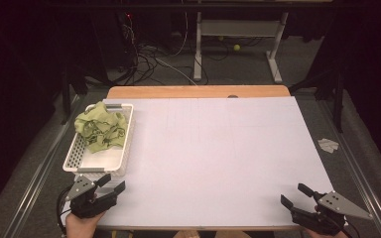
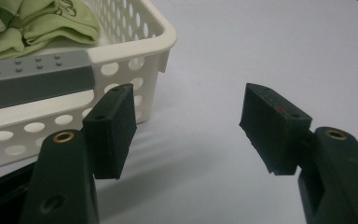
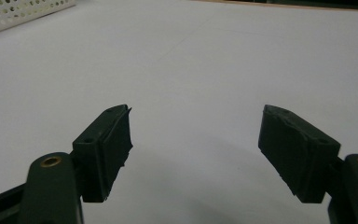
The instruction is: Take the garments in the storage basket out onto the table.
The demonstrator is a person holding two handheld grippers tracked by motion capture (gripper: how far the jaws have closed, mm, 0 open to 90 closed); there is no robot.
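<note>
A white perforated basket [image 1: 73,157] stands at the table's left side, with crumpled green cloth [image 1: 100,127] piled in its far half. My left gripper [image 1: 113,182] rests at the near left corner, just in front of the basket's near end, open with nothing between its jaws. In the left gripper view the basket [image 2: 135,44] and the green cloth [image 2: 32,25] lie close ahead on the left, and the left gripper [image 2: 186,130] gapes over bare table. My right gripper [image 1: 293,194] sits at the near right corner, open and empty. The right gripper [image 3: 196,149] faces the white tabletop.
The white tabletop [image 1: 218,148] has a wooden strip [image 1: 198,91] along its far edge. Beyond it stand a desk frame [image 1: 238,44] and cables on the floor. A small paper scrap [image 1: 328,145] lies on the floor to the right. The basket's corner [image 3: 18,14] shows far left.
</note>
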